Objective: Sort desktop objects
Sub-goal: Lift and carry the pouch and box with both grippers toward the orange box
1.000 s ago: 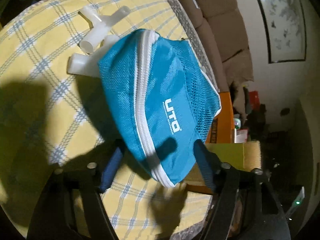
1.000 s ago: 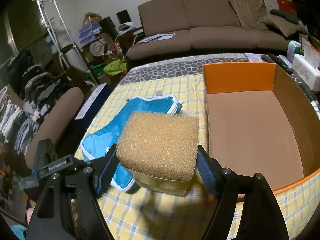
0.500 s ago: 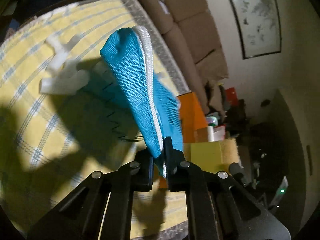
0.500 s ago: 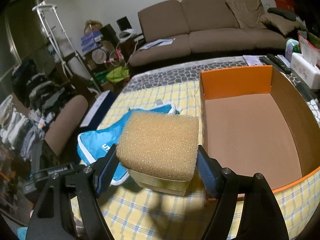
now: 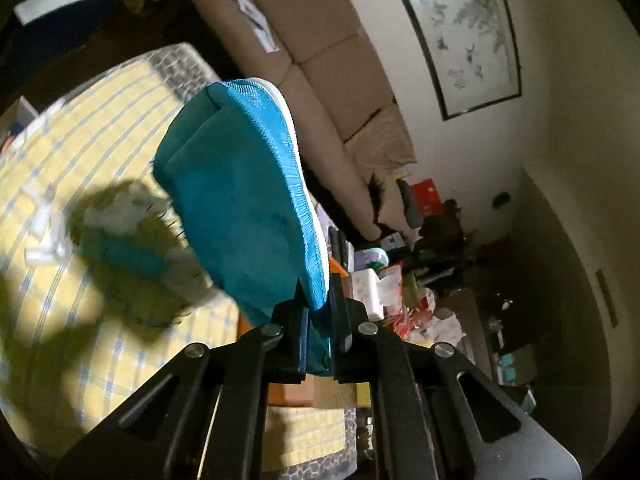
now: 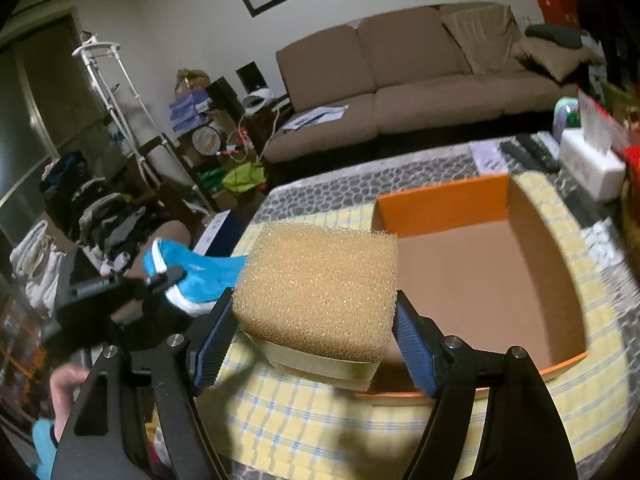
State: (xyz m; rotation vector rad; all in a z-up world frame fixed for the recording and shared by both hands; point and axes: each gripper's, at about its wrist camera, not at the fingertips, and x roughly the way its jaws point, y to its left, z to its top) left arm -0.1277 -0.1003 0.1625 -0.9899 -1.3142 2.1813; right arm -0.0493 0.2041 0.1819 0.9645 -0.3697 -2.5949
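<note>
The blue pouch [image 5: 256, 196] has come right up off the yellow checked tablecloth [image 5: 92, 152] since a second ago, when it lay flat between my open left fingers. Left wrist view: my left gripper [image 5: 318, 320] is clamped tight on the pouch's near edge, jaws pressed together around the white-trimmed fabric. The pouch stands up ahead of my jaws, hanging in the air, its shadow on the cloth below and to the left. White plastic pieces [image 5: 44, 236] lie on the cloth far out to the left, blurred.

Right wrist view: my right gripper [image 6: 316, 344] holds the tan sponge block [image 6: 320, 284], a blue pad on each side touching it, jaws set wide around it. The sponge sits just above the cloth, right at the near left corner of the orange cardboard box [image 6: 440, 204], which opens ahead and to the right. Off to the left, the pouch hangs in my other gripper.
</note>
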